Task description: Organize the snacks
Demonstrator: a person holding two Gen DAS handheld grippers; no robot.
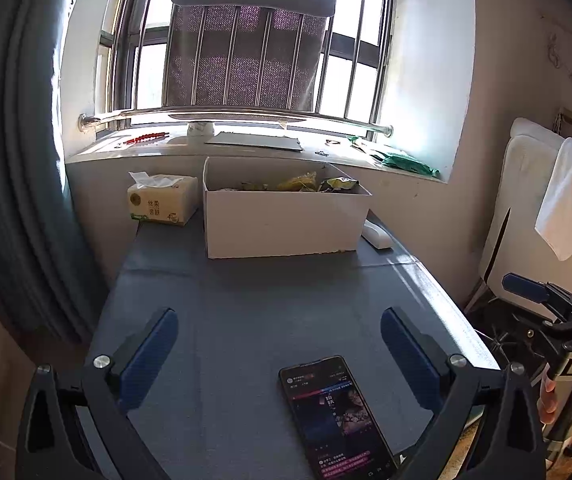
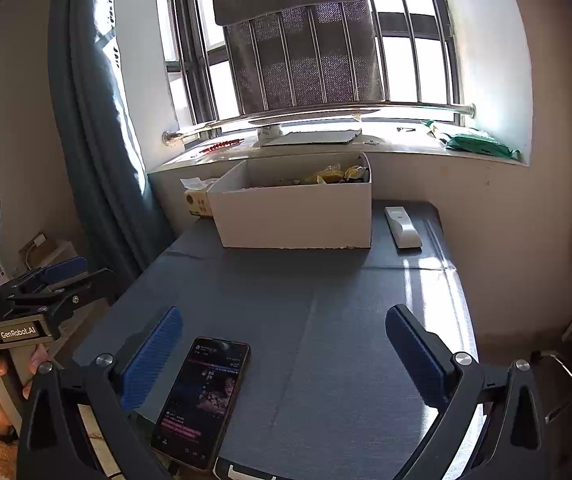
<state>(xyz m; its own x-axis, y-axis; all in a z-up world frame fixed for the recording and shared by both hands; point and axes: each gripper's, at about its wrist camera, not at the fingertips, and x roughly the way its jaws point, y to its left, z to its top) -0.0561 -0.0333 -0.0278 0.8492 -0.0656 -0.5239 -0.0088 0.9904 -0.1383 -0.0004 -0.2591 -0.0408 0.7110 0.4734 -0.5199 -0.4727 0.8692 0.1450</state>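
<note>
A white cardboard box [image 1: 282, 220] [image 2: 294, 216] stands at the far end of the grey table [image 1: 246, 300] [image 2: 326, 300], under the window sill. Yellow and green snack packets [image 1: 306, 182] [image 2: 336, 175] lie inside it, mostly hidden by its walls. My left gripper [image 1: 280, 322] is open over the near part of the table, with nothing between its blue pads. My right gripper [image 2: 284, 320] is open too and holds nothing. Each gripper also shows at the edge of the other's view, the right gripper [image 1: 542, 296] and the left gripper [image 2: 62, 276].
A lit phone [image 1: 336, 416] [image 2: 204, 400] lies on the near table. A tissue pack [image 1: 162, 200] [image 2: 198, 196] sits left of the box, a white remote [image 1: 378, 234] [image 2: 403, 227] right of it. Green packets [image 1: 402, 160] [image 2: 482, 146] lie on the sill. A curtain [image 1: 14, 200] hangs left.
</note>
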